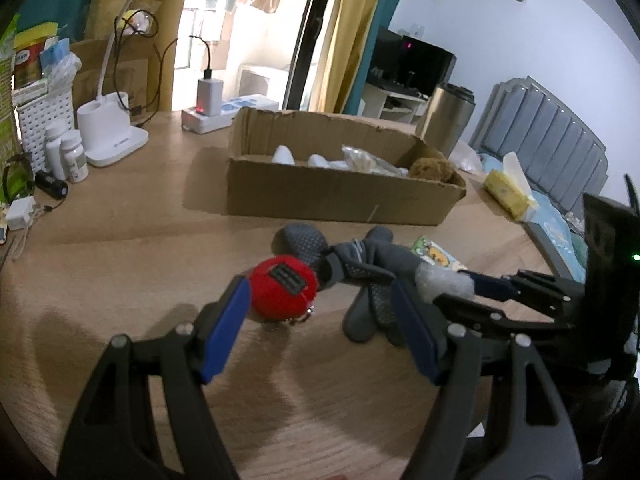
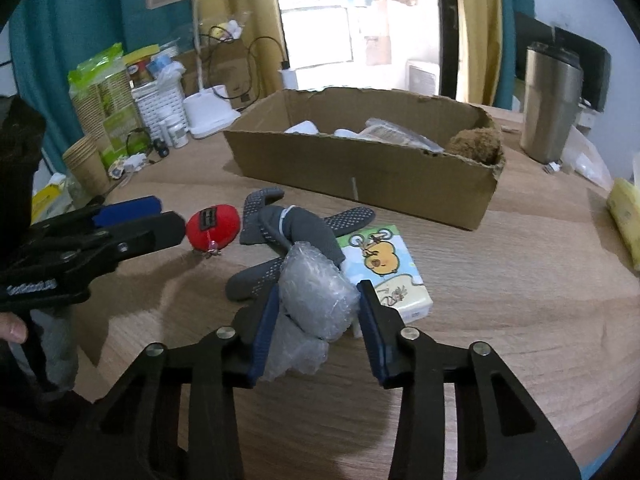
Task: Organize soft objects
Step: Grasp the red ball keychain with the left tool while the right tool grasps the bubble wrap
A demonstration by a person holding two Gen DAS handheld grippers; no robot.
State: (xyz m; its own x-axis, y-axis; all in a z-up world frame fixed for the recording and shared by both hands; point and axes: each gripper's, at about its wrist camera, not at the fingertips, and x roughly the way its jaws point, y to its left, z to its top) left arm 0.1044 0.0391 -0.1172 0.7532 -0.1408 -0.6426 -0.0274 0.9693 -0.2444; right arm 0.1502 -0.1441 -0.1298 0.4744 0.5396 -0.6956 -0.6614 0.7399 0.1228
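- Between your right gripper fingers sits a crumpled wad of clear bubble wrap, glossy and greyish, bulging above and below the blue pads; both pads press its sides, so that tool is clamped on it.
- Just past that wad lies a dark grey glove with pale grip dots, its fingers splayed on the wooden table and a light band at the cuff.
- Beside the glove, to your left gripper's side, rests a small red round pouch with a black patch and a metal clasp; any writing on the patch is too blurred to read.
- Your left gripper has its fingers spread wide, the red pouch close to the left pad and the glove reaching the right one; nothing is gripped.
- Only the right wrist view shows clearly the tissue pack printed with a yellow cartoon figure, touching the glove; the left view catches just its corner.
- Only the left wrist view shows the power strip with a charger plugged in.
- Farther ahead of both tools stands an open cardboard box holding a brown fuzzy toy and white items.
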